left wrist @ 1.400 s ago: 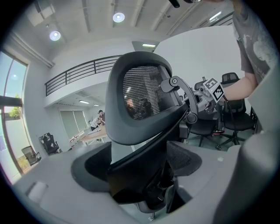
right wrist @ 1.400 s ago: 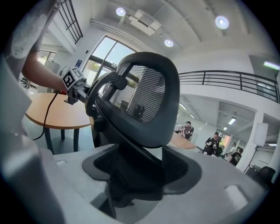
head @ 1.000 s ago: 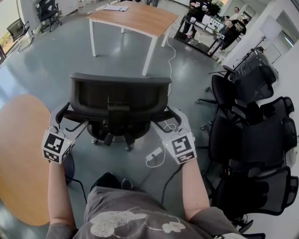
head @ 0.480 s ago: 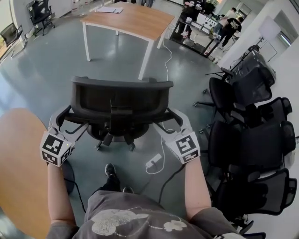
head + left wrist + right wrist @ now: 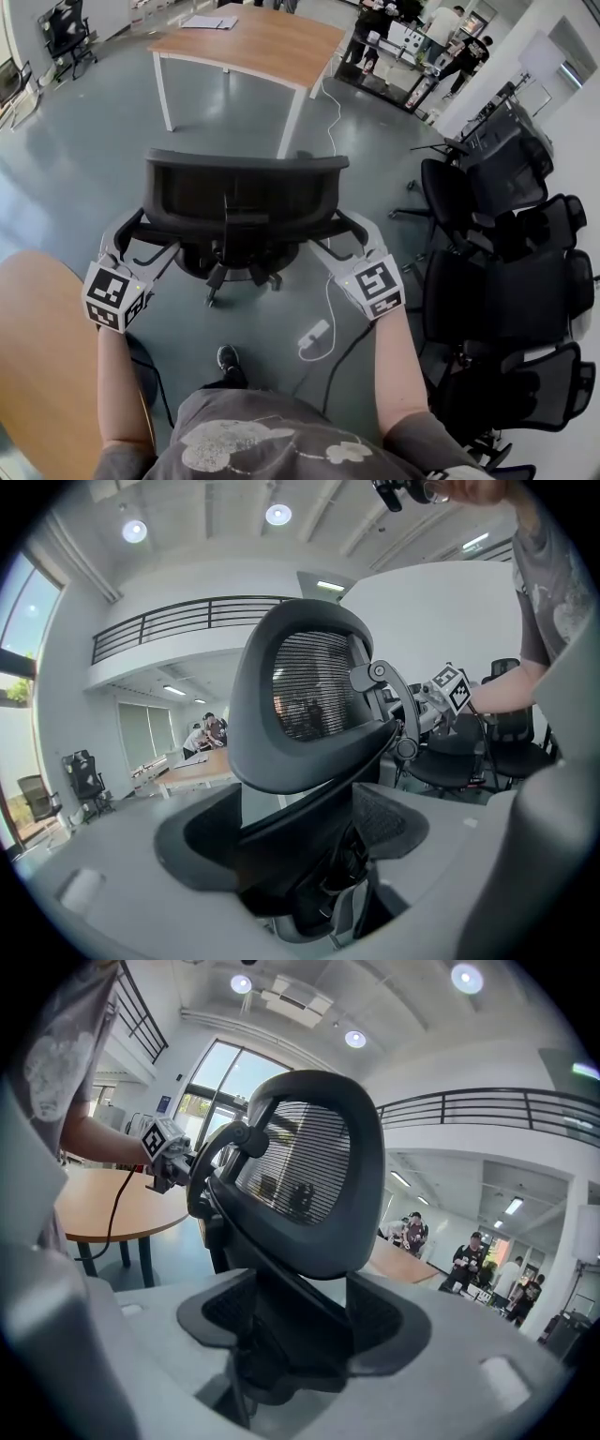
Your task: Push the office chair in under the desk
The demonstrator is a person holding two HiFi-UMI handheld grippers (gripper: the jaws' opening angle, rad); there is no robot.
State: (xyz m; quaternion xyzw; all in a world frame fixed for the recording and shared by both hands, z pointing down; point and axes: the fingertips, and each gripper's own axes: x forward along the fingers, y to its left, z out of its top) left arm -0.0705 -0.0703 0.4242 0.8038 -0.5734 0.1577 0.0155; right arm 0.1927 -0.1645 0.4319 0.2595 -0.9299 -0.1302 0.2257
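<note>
chair (image 5: 242, 202) rolled forward; both arms (image 5: 120, 375) outstretched.

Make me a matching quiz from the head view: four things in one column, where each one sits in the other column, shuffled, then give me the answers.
Things:
1. office chair
2. rectangular desk
3. round table
4. power strip

Places:
A. lower left edge of the view
B. down low, just right of the foot
C. centre of the view
D. far end, top of the view

Pairs: 1-C, 2-D, 3-A, 4-B
</note>
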